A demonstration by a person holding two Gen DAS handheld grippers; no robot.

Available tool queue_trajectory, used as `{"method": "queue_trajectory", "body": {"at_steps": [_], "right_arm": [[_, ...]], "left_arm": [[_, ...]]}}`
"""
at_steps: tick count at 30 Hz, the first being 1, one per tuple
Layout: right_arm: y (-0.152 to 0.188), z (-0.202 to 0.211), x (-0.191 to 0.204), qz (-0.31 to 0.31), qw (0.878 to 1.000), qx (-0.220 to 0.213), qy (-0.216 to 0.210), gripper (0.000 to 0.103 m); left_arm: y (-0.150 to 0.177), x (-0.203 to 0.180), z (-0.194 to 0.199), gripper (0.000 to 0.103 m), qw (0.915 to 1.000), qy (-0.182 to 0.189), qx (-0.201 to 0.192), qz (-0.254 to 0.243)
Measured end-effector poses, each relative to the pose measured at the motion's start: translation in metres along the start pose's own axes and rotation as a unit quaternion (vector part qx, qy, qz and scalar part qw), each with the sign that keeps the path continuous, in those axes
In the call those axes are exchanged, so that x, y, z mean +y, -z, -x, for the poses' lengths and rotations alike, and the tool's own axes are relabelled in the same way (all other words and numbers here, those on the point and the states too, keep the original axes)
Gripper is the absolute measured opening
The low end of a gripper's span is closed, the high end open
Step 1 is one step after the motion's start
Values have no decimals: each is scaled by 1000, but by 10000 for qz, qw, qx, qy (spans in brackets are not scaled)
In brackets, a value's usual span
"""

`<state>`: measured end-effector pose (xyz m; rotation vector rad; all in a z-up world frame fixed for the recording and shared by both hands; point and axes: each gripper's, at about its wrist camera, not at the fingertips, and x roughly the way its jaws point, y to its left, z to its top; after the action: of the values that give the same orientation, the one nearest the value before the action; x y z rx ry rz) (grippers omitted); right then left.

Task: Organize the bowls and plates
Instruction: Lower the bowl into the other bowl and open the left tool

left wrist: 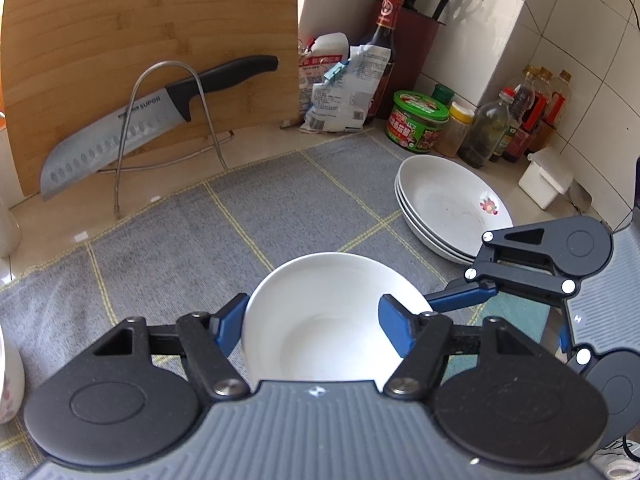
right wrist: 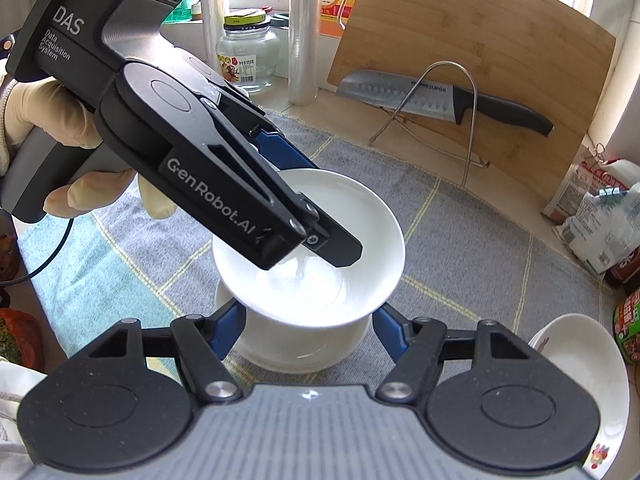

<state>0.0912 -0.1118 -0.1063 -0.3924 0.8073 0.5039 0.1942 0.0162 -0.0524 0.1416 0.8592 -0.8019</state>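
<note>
From the left wrist, the left gripper [left wrist: 316,322] holds a white bowl [left wrist: 332,316] by its rim, one finger inside and one outside, above the grey checked cloth [left wrist: 180,240] on the bench; stacked white plates [left wrist: 452,208] lie to the right. From the right wrist, the right gripper [right wrist: 306,332] seems clamped on a lower bowl [right wrist: 304,344], its fingertips hidden; the upper bowl hangs tilted over it.

L gripper [left wrist: 316,322] clamps white bowl [left wrist: 320,320] rim | plate stack [left wrist: 448,208] right-rear of bowl | knife [left wrist: 132,124] left-rear
</note>
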Motion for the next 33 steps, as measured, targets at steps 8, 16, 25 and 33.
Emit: {"method": "queue_trajectory", "body": {"at_steps": [8, 16, 25, 33], "right_arm": [[8, -4, 0, -61, 9999, 127, -61, 74], [11, -7, -1, -95, 9998, 173, -105, 74], [12, -10, 0, -21, 9997, 225, -102, 74], [13, -12, 3, 82, 9995, 285, -75, 74]], "left_arm": [[7, -4, -5, 69, 10000, 40, 87, -10], [10, -4, -8, 69, 9999, 51, 126, -3], [12, -5, -8, 69, 9999, 37, 124, -100], [19, -5, -10, 69, 9998, -22, 175, -114]]}}
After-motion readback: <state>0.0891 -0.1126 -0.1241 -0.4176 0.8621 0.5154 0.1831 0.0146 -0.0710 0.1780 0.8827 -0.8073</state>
